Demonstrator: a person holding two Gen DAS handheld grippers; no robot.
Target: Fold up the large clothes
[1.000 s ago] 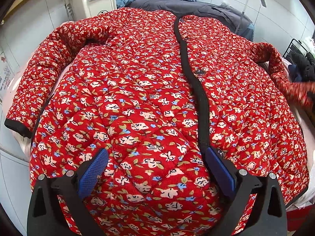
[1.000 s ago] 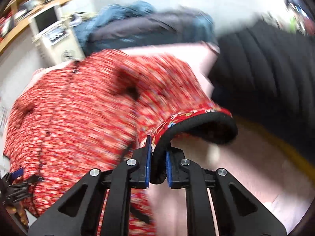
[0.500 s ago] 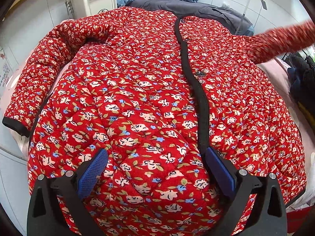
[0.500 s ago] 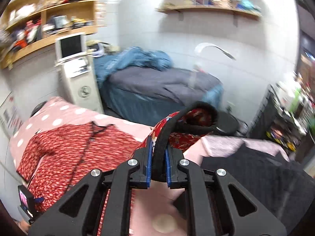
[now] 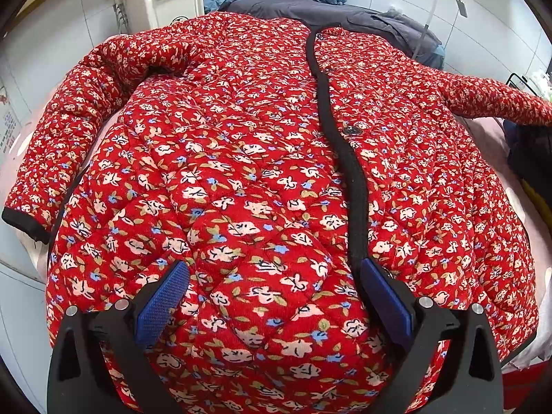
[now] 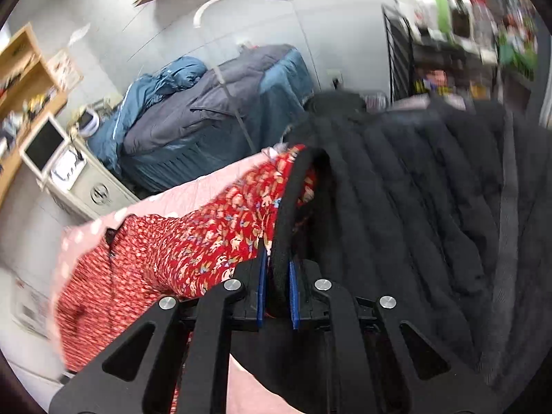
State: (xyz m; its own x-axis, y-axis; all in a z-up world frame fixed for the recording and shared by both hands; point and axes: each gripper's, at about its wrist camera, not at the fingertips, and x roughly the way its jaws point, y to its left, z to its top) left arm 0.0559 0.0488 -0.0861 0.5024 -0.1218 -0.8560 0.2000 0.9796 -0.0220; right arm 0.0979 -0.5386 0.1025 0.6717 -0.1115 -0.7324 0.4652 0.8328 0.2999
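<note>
Red quilted cloth coat (image 5: 241,172) with a small flower print, soft and matt, edged in black knit trim (image 5: 345,158). Matt black plastic gripper fingers (image 5: 103,345) carry rough blue textured pads (image 5: 162,302) (silver metal screws shine). Black padded quilted jacket (image 6: 431,207), dull fabric.

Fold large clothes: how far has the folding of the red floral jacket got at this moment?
Early. Done: the red floral quilted jacket lies spread face up, front closed. In hand: the right hand-held gripper is shut on the black cuff of one sleeve, holding it out sideways; the left hand-held gripper is open over the hem. Left: both sleeves, including the other sleeve, and the body are unfolded.
</note>
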